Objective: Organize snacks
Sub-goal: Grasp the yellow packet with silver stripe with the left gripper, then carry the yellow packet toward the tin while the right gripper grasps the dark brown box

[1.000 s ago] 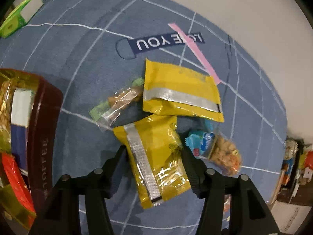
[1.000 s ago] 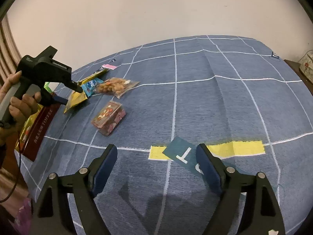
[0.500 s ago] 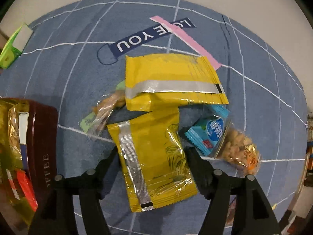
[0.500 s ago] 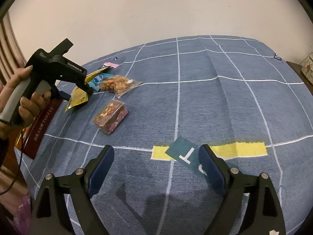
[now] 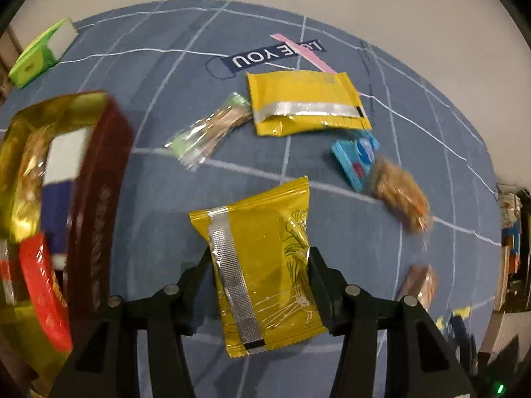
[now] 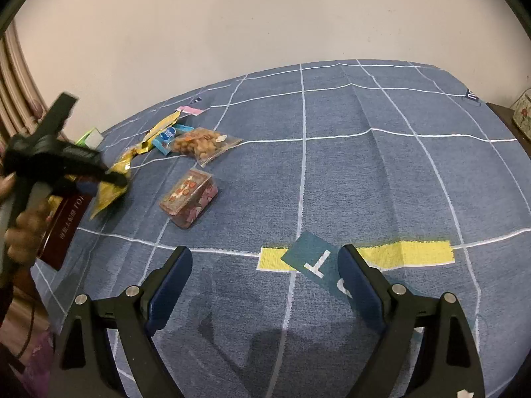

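Note:
My left gripper [image 5: 259, 258] is shut on a yellow snack packet [image 5: 262, 258] and holds it above the blue cloth; in the right wrist view the packet [image 6: 111, 189] hangs from that gripper [image 6: 113, 179]. To its left stands a dark red box [image 5: 96, 205] with several snacks in it. On the cloth lie a second yellow packet [image 5: 305, 102], a clear green-ended packet [image 5: 209, 129], a blue packet [image 5: 356, 159], a bag of nuts [image 5: 398, 195] and a clear box of sweets [image 6: 189, 199]. My right gripper [image 6: 265, 282] is open and empty over the cloth.
A green and white box [image 5: 41, 53] lies at the far left of the cloth. The cloth's far edge meets a pale wall. A dark shelf with goods [image 5: 514, 248] stands at the right. A yellow stripe and teal patch [image 6: 318, 258] mark the cloth by my right gripper.
My left gripper has closed on the near yellow packet, lifted it off the cloth and moved back and left toward the red box. The right gripper has barely moved.

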`<action>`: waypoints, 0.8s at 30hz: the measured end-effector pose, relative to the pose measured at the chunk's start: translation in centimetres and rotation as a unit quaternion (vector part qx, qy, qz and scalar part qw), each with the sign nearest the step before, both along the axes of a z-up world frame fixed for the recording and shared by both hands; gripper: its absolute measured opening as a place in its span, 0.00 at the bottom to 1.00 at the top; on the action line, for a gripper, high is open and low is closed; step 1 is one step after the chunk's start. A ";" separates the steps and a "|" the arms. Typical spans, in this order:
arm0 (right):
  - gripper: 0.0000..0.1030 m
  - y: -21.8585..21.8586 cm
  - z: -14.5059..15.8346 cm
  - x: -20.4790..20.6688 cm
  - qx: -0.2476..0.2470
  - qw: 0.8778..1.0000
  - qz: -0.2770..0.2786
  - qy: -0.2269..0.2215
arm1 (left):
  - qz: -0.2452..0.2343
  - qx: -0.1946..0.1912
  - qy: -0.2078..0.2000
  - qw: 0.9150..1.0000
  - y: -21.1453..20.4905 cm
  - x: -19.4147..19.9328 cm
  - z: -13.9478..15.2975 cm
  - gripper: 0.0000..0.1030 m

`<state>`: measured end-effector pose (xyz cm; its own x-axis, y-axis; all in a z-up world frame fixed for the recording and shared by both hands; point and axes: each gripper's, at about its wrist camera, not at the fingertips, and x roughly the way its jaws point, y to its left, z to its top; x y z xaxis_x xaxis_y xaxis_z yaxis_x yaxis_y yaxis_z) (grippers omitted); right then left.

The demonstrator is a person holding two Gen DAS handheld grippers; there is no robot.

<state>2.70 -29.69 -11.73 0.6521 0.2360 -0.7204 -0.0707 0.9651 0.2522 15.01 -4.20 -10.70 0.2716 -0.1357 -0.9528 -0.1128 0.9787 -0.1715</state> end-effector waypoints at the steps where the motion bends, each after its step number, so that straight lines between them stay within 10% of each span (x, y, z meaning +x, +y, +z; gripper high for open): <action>1: 0.85 0.1 0.0 0.0 -0.003 1.000 -0.001 0.000 | -0.007 -0.002 -0.008 1.000 0.0 -0.9 0.4 0.52; 24: 0.59 8.1 0.8 7.4 0.026 0.999 -0.007 0.046 | -0.030 -0.028 -0.078 0.996 5.7 -9.5 8.1 0.52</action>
<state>10.13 -21.58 -10.96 0.5866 0.2666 -0.7648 -0.0315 0.9511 0.3074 5.50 1.48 -2.63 0.4047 -0.2088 -0.8903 -0.0213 0.9712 -0.2375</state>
